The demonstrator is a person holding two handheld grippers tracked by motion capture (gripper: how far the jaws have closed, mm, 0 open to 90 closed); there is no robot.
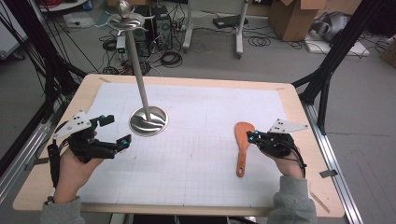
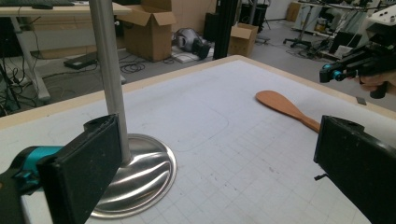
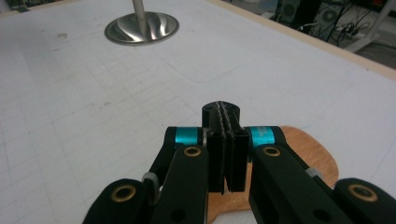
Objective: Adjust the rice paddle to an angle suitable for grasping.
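A wooden spatula [image 1: 242, 154] lies on the white grid mat at the right, blade toward the far side. My right gripper [image 1: 252, 136] hovers right over its blade [image 3: 317, 158], and its jaws are shut pad against pad [image 3: 222, 112] with nothing between them. A tall metal stand [image 1: 148, 121] with a round shiny base rises at the centre left. My left gripper [image 1: 116, 129] sits just left of that base, open wide and empty. In the left gripper view, the pads [image 2: 88, 163] frame the stand's pole and base [image 2: 140, 172], and the spatula [image 2: 287, 109] lies farther off.
The white grid mat [image 1: 196, 154] covers most of the wooden table [image 1: 88, 88]. Black frame posts stand at both sides of the table. Boxes, cables and equipment legs lie on the floor beyond its far edge.
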